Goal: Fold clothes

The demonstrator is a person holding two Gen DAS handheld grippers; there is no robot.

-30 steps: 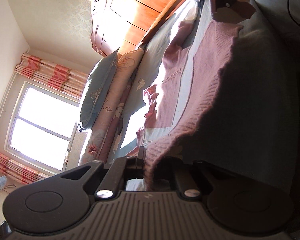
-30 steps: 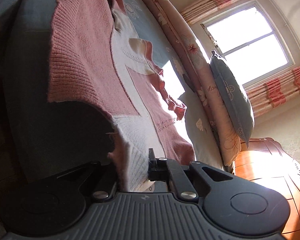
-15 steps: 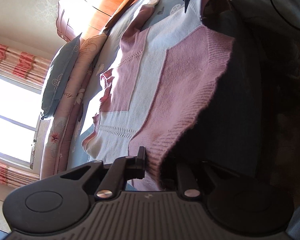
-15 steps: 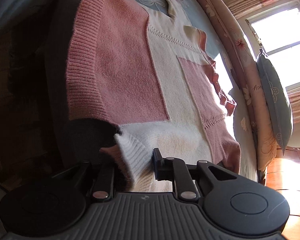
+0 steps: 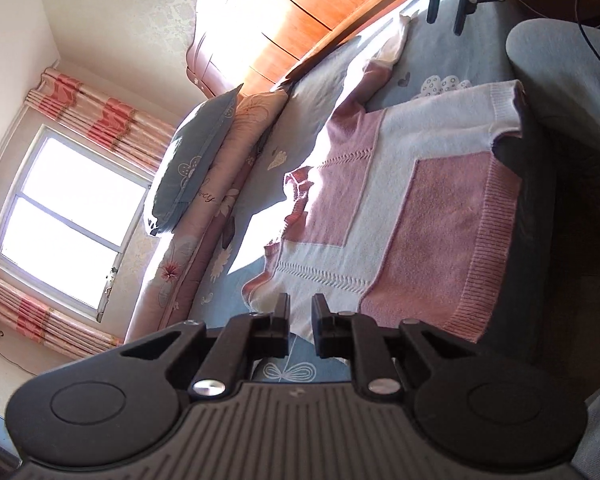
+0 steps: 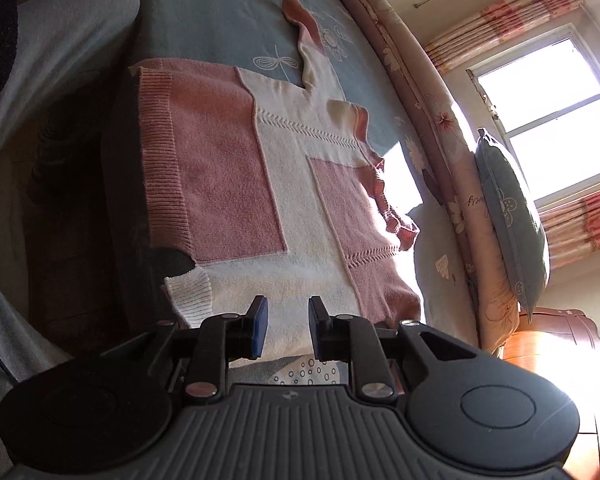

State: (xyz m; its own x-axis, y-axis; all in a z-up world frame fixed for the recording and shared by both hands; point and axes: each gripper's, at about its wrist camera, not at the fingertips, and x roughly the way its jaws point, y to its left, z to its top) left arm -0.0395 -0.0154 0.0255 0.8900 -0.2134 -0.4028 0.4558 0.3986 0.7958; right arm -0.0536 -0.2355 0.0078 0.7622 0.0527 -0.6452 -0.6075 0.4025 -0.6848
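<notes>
The pink and white sweater is lying spread flat on the bed, its ribbed hem hanging over the near edge. The left gripper is hovering at one side of it, jaws apart and gripping nothing. The right gripper is hovering at the opposite side, jaws likewise apart. A blue pillow is resting along the far side.

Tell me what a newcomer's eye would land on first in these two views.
First the pink and white knitted sweater, spread flat on the blue bedsheet with its ribbed hem at the bed's edge. Next the bright window with striped curtains, beyond a blue pillow on a rolled floral quilt. Both the left hand-held gripper and the right hand-held gripper are open over the sweater's sides.
</notes>
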